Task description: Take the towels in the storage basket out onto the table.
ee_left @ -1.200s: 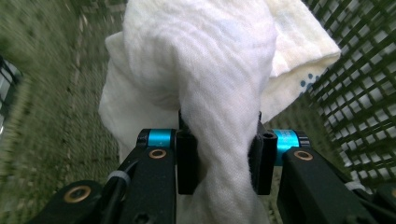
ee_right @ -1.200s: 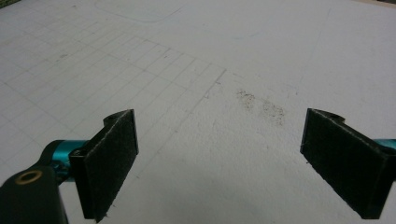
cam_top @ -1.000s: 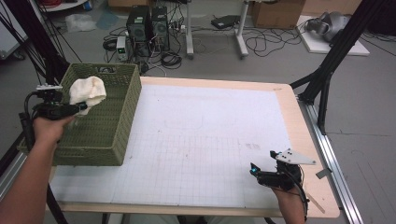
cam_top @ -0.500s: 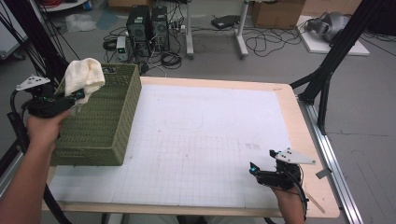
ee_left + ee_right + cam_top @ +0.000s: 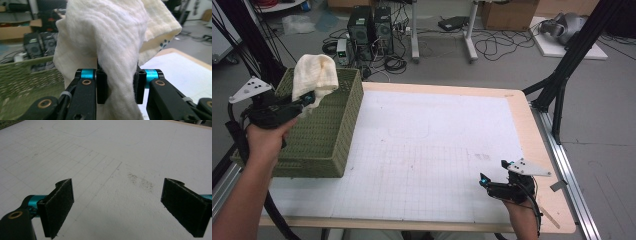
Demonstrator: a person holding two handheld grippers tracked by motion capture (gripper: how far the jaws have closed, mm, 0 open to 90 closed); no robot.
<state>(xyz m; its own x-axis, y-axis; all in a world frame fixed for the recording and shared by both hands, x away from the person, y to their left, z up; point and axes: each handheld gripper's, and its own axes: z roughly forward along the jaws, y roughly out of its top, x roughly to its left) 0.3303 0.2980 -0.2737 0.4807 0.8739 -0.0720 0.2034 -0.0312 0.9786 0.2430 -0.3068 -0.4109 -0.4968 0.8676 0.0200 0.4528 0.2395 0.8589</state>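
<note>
While the left tongs (image 5: 309, 97) are pinching the cream cloth (image 5: 314, 75) at upper left — its bulk bunching above the grip, over the green basket (image 5: 319, 145) — the right tongs (image 5: 484, 181) are resting spread on the white surface (image 5: 427, 150) at lower right, far off.

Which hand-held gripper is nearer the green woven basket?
Left. The left hand-held gripper holds a cream cloth above the green woven basket; the right hand-held gripper sits across the table.
</note>
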